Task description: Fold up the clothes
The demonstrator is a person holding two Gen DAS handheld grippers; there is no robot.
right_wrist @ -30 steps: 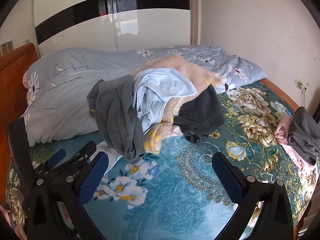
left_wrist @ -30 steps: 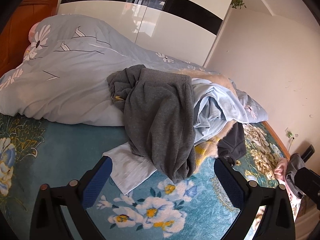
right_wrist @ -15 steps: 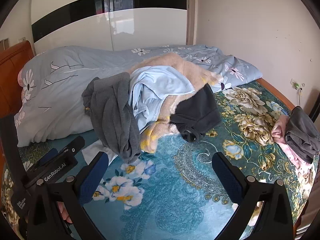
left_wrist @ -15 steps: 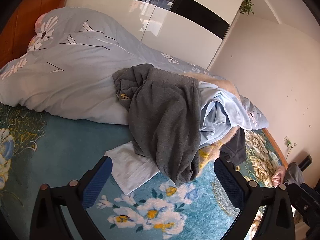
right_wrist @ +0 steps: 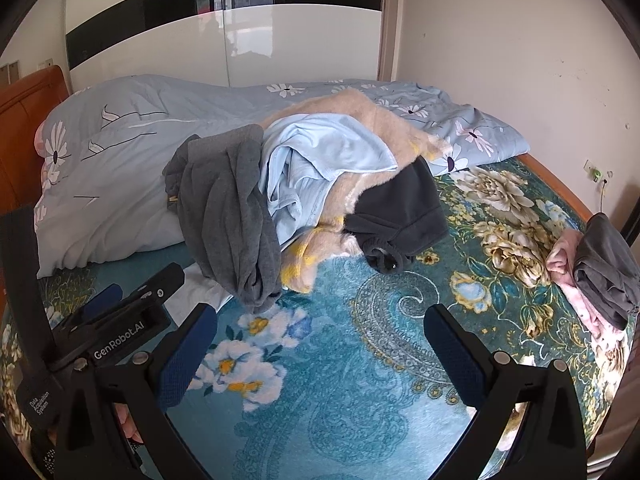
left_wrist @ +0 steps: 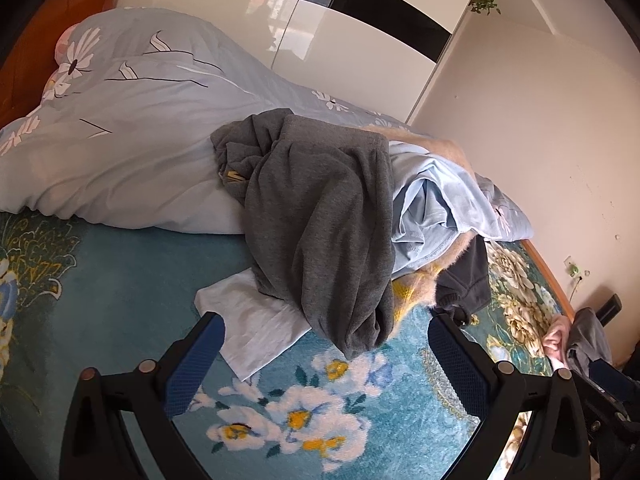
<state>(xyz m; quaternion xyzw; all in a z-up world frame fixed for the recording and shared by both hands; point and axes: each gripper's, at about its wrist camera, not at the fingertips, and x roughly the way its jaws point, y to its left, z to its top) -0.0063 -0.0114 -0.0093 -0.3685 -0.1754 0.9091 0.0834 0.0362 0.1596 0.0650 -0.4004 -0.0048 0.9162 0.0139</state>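
Note:
A heap of clothes lies on the bed: a grey sweatshirt (left_wrist: 320, 220) (right_wrist: 228, 216) on top, a light blue garment (left_wrist: 432, 204) (right_wrist: 320, 160), a beige fluffy piece (right_wrist: 360, 112), a dark garment (right_wrist: 404, 208) and a white cloth (left_wrist: 256, 324) underneath. My left gripper (left_wrist: 326, 364) is open and empty just in front of the heap, above the white cloth. My right gripper (right_wrist: 320, 352) is open and empty over the teal floral bedspread (right_wrist: 360, 380). The left gripper's body (right_wrist: 116, 320) shows at the left of the right wrist view.
A pale blue floral duvet (left_wrist: 120, 140) is bunched behind the heap. A pink and a grey garment (right_wrist: 600, 268) lie folded at the bed's right edge. A white wardrobe (right_wrist: 224, 44) and wall stand behind. An orange headboard (right_wrist: 24, 120) is at left.
The left gripper has moved closer to the heap, which now looms larger. The right gripper has shifted slightly forward. Both stay open.

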